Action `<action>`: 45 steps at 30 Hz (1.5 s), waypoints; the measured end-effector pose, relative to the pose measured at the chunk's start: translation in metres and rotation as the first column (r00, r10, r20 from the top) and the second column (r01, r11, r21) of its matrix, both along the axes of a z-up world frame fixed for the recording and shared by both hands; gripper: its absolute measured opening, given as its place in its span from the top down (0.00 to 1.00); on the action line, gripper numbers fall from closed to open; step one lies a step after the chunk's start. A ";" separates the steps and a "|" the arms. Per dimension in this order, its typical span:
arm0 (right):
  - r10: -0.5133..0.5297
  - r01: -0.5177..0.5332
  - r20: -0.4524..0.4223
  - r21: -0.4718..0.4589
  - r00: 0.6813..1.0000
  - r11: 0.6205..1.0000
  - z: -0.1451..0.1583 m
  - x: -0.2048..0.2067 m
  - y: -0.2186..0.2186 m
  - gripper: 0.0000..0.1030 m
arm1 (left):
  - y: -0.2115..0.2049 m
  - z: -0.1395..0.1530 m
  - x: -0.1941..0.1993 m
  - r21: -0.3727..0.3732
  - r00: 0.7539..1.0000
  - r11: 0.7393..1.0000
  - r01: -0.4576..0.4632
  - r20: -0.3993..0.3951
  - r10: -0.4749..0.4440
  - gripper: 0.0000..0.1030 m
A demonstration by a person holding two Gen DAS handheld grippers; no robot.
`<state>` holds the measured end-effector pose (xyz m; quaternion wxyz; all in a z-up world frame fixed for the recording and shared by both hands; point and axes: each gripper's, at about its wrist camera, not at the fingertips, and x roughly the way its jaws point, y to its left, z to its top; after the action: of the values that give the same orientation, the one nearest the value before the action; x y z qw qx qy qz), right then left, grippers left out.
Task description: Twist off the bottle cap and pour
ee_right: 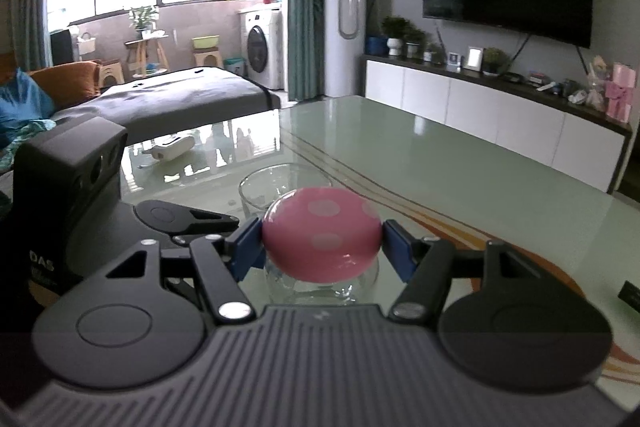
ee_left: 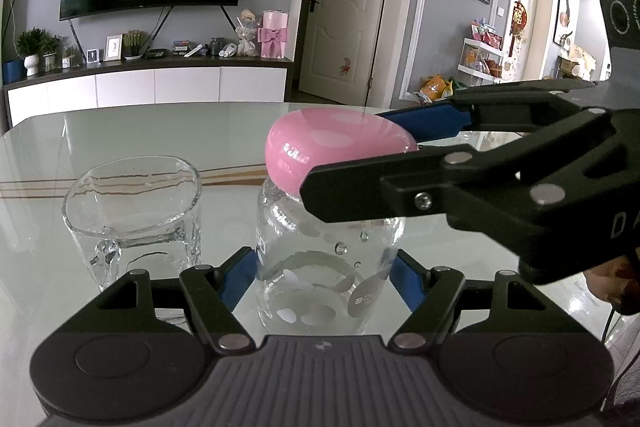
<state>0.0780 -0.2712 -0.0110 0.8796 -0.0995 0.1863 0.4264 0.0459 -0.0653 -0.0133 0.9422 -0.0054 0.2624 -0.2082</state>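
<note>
A clear bottle (ee_left: 320, 267) with a pink dotted mushroom-shaped cap (ee_left: 336, 151) stands on the glass table (ee_left: 160, 131). My left gripper (ee_left: 324, 279) is shut on the bottle's body, blue pads on both sides. My right gripper (ee_right: 322, 247) comes in from the right and is shut on the pink cap (ee_right: 322, 231), which sits on the bottle's neck (ee_right: 320, 287). An empty clear glass (ee_left: 132, 215) stands just left of the bottle; in the right wrist view the glass (ee_right: 272, 187) shows behind the cap.
The glossy table stretches far behind the bottle. A TV cabinet (ee_left: 152, 83) stands beyond the far edge. A small dark object (ee_right: 630, 295) lies at the right on the table. A sofa (ee_right: 160, 99) is past the left edge.
</note>
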 end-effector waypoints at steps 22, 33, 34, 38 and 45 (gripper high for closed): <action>-0.088 0.088 0.015 0.026 0.996 0.996 0.009 -0.012 -0.001 0.15 | 0.000 0.000 -0.001 -0.001 1.000 1.000 0.000 -0.001 0.000 0.26; -0.278 0.278 0.015 -0.004 0.961 0.961 0.006 -0.015 0.027 0.25 | -0.001 0.001 -0.001 -0.002 1.000 1.000 0.000 -0.001 0.000 0.26; -0.291 0.291 0.015 -0.008 0.957 0.957 0.004 -0.014 0.029 0.27 | 0.000 0.001 -0.001 -0.002 1.000 1.000 0.000 -0.001 0.000 0.26; -0.285 0.285 -0.007 -0.010 0.959 0.959 0.001 -0.013 0.032 0.35 | -0.001 0.001 -0.001 -0.001 1.000 1.000 0.001 -0.001 -0.001 0.26; -0.247 0.247 -0.002 -0.015 0.969 0.969 0.001 -0.014 0.031 0.36 | -0.001 0.001 -0.002 -0.002 1.000 1.000 0.002 -0.002 -0.002 0.26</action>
<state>0.0636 -0.2402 -0.0101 0.9247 -0.0813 0.2019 0.3122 0.0438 -0.0668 -0.0123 0.9418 -0.0065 0.2630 -0.2094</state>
